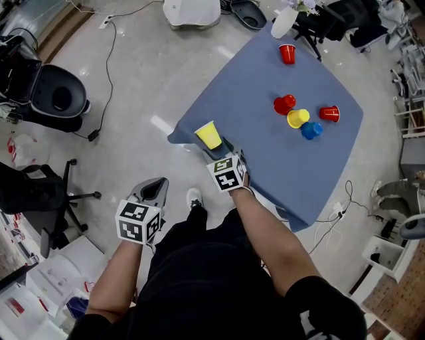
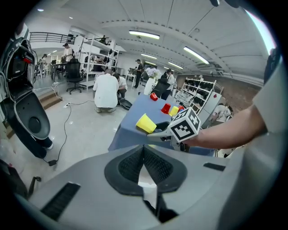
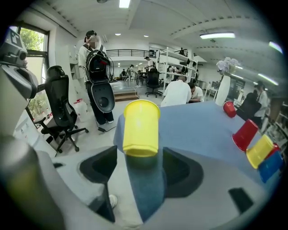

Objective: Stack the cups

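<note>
A yellow cup point(image 1: 208, 135) point(image 3: 141, 128) stands at the near left corner of the blue-cloth table point(image 1: 265, 159). My right gripper point(image 1: 221, 147) point(image 3: 139, 167) is open, its jaws spread wide just short of the cup's foot, not touching it. My left gripper point(image 1: 155, 189) point(image 2: 144, 167) is shut and empty, hanging over the floor left of the table; in its view the yellow cup point(image 2: 146, 123) and the right gripper point(image 2: 162, 134) show ahead. Farther along the table lie a red cup point(image 1: 284, 103), a second yellow cup point(image 1: 297, 118), a blue cup point(image 1: 311, 130) and another red cup point(image 1: 329, 113). A lone red cup point(image 1: 287, 54) stands at the far end.
An office chair point(image 1: 40, 192) and a black round-seated machine point(image 1: 56, 99) stand on the floor to the left, with cables point(image 1: 106, 73) running between. A white base point(image 1: 191, 12) sits beyond the table. Shelving point(image 1: 412, 86) lines the right side.
</note>
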The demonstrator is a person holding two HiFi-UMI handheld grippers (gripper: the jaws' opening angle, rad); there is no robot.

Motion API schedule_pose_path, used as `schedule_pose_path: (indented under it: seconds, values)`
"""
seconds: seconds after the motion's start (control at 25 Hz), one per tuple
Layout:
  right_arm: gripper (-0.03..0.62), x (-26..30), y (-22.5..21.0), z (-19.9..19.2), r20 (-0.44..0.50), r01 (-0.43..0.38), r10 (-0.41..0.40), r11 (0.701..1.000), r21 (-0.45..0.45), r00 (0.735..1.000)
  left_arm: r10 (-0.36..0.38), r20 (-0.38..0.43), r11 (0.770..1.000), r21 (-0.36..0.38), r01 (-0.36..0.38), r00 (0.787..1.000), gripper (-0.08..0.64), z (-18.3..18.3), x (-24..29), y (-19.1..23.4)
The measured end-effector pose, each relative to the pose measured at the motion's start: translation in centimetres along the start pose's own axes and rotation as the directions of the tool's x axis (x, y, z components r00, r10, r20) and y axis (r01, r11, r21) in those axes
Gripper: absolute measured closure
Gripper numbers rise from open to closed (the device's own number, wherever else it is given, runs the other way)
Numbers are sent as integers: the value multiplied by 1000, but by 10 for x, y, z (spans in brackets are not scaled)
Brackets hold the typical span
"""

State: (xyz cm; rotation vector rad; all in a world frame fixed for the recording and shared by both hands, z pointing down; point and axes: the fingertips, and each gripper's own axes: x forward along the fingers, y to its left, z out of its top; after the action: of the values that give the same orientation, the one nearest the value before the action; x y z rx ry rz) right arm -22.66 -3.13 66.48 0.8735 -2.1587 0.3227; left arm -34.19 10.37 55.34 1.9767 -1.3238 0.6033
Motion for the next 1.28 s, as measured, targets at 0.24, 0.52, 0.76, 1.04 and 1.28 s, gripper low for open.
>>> schedule_pose_path:
  seconds: [0.24, 0.52, 0.76, 1.04, 1.28]
  values:
    - [358, -3, -5, 2, 15, 0, 0, 1000, 12, 1000, -11, 7, 1000, 9, 11, 1000, 555, 5, 3, -7]
    - [360, -31, -21, 6, 64, -17, 12, 998, 67, 998, -32, 16, 999, 27, 32, 999, 555, 16, 11, -22]
    - [360, -85, -66, -6, 102, 29, -46, 987, 159, 994, -95, 29, 992, 85, 92, 995, 555, 41, 34, -56]
    - [360, -160, -131, -41, 104, 140, -166, 964, 225, 981, -190, 28, 968, 173, 182, 981, 555, 73, 64, -117]
    - [360, -206, -189, -104, 6, 267, -286, 902, 340, 958, -250, 0, 940, 240, 242, 968, 555, 86, 85, -156]
